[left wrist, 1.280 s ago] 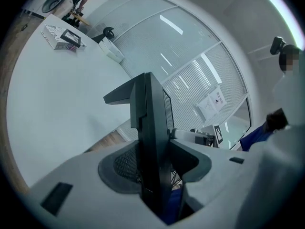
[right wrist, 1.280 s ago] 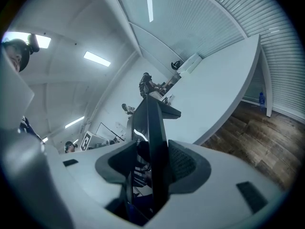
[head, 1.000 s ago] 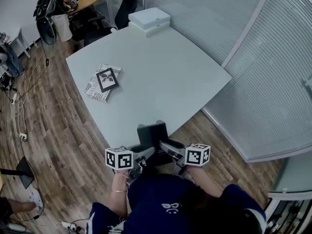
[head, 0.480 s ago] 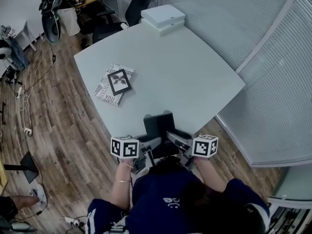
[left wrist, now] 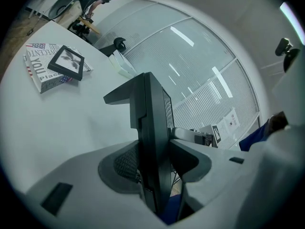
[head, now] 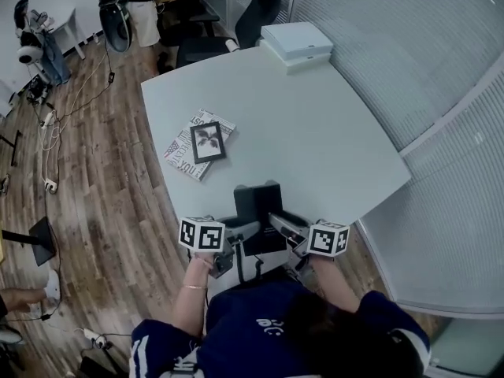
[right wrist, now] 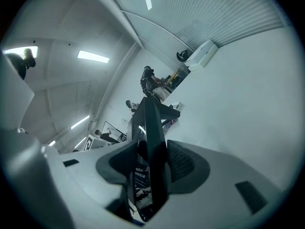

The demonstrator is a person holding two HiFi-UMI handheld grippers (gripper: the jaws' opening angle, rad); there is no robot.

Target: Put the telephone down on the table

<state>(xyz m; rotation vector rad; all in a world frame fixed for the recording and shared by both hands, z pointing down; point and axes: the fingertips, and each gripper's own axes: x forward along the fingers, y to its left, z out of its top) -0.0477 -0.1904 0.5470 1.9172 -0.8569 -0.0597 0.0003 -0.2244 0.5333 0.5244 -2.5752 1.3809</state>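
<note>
A black telephone hangs in the air over the near edge of the pale grey table, held from both sides. My left gripper is shut on its left edge, the pads clamped on the thin black body. My right gripper is shut on its right edge. Both marker cubes sit just in front of the person's chest. The phone's underside is hidden.
A magazine with a small black picture frame on it lies at the table's left side. White flat boxes sit at the far corner. Office chairs stand behind the table; a glass wall with blinds runs along the right.
Both grippers have carried the telephone forward, from over the floor before the table to over its near edge. Neither grip has changed.
</note>
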